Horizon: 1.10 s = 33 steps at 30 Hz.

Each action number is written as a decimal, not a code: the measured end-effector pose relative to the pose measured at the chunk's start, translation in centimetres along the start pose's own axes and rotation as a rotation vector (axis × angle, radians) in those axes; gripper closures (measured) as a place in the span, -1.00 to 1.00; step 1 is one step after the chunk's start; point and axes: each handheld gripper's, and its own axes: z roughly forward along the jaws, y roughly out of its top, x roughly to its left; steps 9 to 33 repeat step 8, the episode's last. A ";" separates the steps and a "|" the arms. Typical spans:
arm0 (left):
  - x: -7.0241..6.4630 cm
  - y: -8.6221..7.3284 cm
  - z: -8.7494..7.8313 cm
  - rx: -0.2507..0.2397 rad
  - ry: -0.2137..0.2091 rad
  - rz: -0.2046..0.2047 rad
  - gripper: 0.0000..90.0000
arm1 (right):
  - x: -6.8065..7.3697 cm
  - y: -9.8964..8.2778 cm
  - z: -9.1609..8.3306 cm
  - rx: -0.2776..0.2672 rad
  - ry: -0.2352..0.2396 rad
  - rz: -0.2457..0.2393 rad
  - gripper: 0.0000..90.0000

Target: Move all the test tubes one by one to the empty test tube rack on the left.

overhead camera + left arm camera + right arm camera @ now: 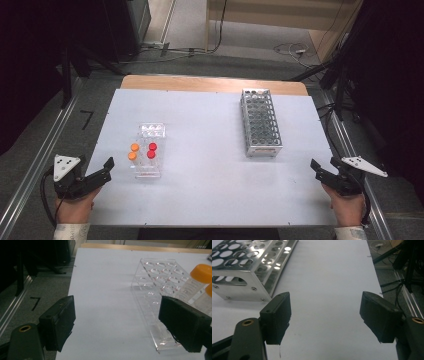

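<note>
High view, stock: we count four capped tubes, two orange (133,151) and two red (152,150), upright in the clear rack (151,129) left of centre on the worktop (200,200); the metal rack (261,122) stands well apart, right.
High view, claws: left claw (107,167) and right claw (320,168) sit at the near corners, both empty.
Left gripper view: jaws wide, the clear rack (155,277) just beyond, so we judge a tube pick is next.
Right gripper view: jaws apart, the metal rack (242,265) near, probably the destination.
</note>
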 end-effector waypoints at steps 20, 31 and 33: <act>0.2 -0.4 0.4 0.015 0.004 -0.006 -0.68 | -0.7 -0.4 0.3 0.023 -0.024 0.022 -0.47; 0.2 -0.4 0.4 0.015 0.004 -0.006 -0.68 | -0.7 -0.4 0.3 0.023 -0.024 0.022 -0.47; 0.2 -0.4 0.4 0.015 0.004 -0.006 -0.68 | -0.7 -0.4 0.3 0.023 -0.024 0.022 -0.47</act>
